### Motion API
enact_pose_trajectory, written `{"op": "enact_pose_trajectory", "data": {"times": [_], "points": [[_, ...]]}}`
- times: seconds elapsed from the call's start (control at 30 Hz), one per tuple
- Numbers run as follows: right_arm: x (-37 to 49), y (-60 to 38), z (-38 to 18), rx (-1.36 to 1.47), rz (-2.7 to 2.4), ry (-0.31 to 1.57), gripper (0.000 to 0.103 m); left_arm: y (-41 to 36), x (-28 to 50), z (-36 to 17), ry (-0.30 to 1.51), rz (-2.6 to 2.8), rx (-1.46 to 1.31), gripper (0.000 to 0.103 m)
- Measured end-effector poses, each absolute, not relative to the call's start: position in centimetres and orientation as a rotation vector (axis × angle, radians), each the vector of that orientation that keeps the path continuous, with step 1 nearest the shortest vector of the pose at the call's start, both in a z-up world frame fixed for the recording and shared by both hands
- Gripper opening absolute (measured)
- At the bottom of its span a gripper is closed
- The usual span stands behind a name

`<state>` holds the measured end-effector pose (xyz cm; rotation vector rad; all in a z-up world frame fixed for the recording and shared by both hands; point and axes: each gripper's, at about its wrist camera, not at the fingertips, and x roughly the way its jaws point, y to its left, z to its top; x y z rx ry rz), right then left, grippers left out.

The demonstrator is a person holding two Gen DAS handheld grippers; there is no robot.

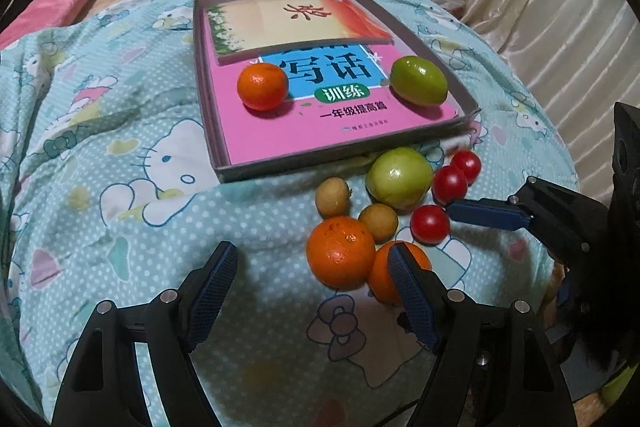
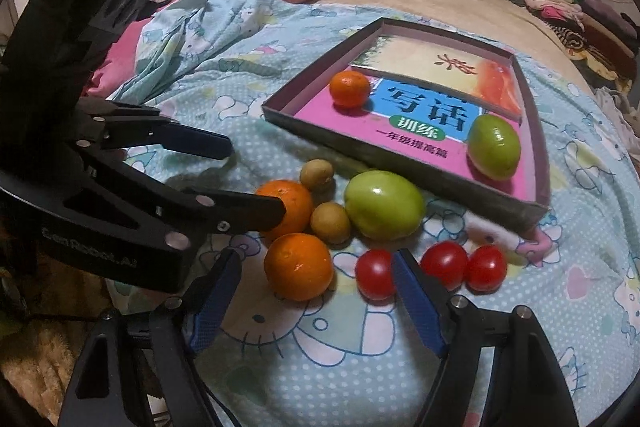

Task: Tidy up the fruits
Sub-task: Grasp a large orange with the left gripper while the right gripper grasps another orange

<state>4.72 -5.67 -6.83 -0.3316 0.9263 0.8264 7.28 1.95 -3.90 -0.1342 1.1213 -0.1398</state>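
The fruits are split between a shallow cardboard box [image 1: 208, 99] lying on a cartoon-print sheet [image 1: 120, 187] and a loose cluster on the sheet just outside the box's near edge. Inside, resting on a pink book cover [image 1: 280, 135], are 1 small orange [image 1: 262, 86] toward the box's left side and 1 green fruit [image 1: 418, 81] by its right wall, so 2 pieces look sorted. Left outside I count 8: 2 larger oranges [image 2: 298, 265] touching each other, 2 small tan-brown round fruits [image 2: 330, 223], 1 big green fruit [image 2: 384, 205] close to the box's near right corner, and 3 cherry tomatoes [image 2: 444, 265] in a row. By that count the job is roughly 1 fifth done. Both tools are spread and carry nothing: the left gripper [image 1: 314, 287] hangs over the sheet with its right finger in front of 1 orange, and the right gripper [image 2: 316, 301] stands above the near orange and the leftmost tomato, pads not pressing either.
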Motion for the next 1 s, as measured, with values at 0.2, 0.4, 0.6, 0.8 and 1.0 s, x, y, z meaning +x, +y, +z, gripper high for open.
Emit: {"op": "enact_pose_trajectory", "data": {"times": [0.2,0.4,0.6,0.8,1.0], "points": [[4.2,-4.8,-7.3,-0.384,0.856,0.921,0.059,2.0,7.6,-4.6,1.14,-0.165,-0.151,0.068],[4.1,-3.9,-8.6,-0.451,0.858,0.938,0.044,1.9,7.9,-5.0,1.145,-0.185,-0.157,0.064],[4.4,-3.5,-9.2,-0.481,0.853,0.937,0.041,1.9,8.3,-5.3,1.148,-0.196,-0.169,0.063],[4.6,-3.4,-9.5,-0.481,0.854,0.942,0.041,1.9,8.5,-5.5,1.151,-0.203,-0.176,0.063],[4.8,-3.4,-9.5,-0.466,0.858,0.952,0.04,2.0,9.2,-5.9,1.164,-0.227,-0.204,0.06]]}}
